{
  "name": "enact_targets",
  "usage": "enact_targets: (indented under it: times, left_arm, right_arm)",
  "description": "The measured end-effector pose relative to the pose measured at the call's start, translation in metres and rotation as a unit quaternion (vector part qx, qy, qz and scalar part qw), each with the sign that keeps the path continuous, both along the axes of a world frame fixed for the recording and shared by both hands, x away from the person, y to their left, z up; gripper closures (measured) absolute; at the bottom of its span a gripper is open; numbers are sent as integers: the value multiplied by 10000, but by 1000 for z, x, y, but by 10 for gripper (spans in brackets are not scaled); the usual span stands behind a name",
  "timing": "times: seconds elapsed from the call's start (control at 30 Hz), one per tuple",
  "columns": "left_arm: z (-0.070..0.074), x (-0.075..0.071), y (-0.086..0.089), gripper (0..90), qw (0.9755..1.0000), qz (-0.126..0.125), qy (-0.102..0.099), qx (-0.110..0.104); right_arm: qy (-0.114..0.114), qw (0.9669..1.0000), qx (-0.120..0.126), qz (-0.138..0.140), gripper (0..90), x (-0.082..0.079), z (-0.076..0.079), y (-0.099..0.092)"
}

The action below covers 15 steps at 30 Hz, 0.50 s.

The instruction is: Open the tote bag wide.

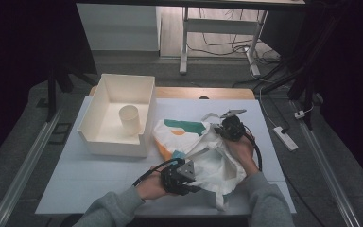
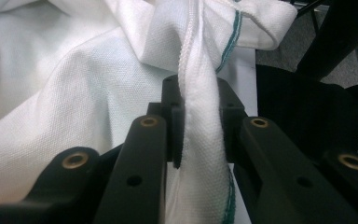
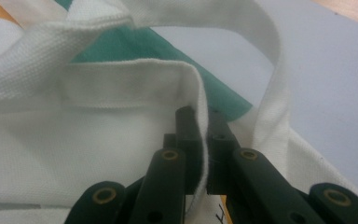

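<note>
The left hand-held gripper [image 1: 189, 177] pinches a thick folded edge of the white canvas tote bag [image 1: 208, 151]; in the left gripper view its black jaws close on a bunched band of coarse woven cloth [image 2: 200, 140] with a teal-stitched hem running beside it. The right hand-held gripper [image 1: 220, 130] clamps the bag's upper rim, and in the right gripper view its jaws press together on a thin, curled fabric edge [image 3: 200, 116]. Beyond those jaws a flat woven handle strap [image 3: 270, 60] loops over the pale worktop [image 3: 331, 70], and a teal print [image 3: 168, 51] shows on the cloth. The bag lies crumpled between the two grippers on the worktop [image 1: 99, 179], its teal and orange print turned away from the left gripper. Off to the far left of both grippers stands an open, boxy cream tray [image 1: 97, 101] with smooth walls, holding an upright cream cylindrical cup [image 1: 129, 119].
</note>
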<state>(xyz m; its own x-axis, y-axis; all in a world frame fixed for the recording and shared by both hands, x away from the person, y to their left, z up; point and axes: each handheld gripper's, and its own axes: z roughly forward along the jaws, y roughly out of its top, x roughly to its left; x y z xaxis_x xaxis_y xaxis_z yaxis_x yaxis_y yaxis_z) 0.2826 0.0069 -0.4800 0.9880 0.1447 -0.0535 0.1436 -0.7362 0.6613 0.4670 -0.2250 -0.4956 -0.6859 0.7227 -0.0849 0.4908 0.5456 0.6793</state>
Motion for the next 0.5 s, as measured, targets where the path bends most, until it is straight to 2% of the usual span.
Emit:
enact_targets:
  times: [0.1, 0.2, 0.5]
  left_arm:
    - [-2, 0, -1, 780, 10000, 14, -4, 18]
    - [-3, 0, -1, 779, 10000, 33, -10, 31]
    - [-3, 0, -1, 765, 10000, 83, -50, -2]
  right_arm:
    - [59, 10000, -19, -11, 866, 1, -4, 0]
    - [133, 9999, 78, -17, 865, 3, -8, -3]
    - [32, 9996, 295, 6, 860, -2, 3, -6]
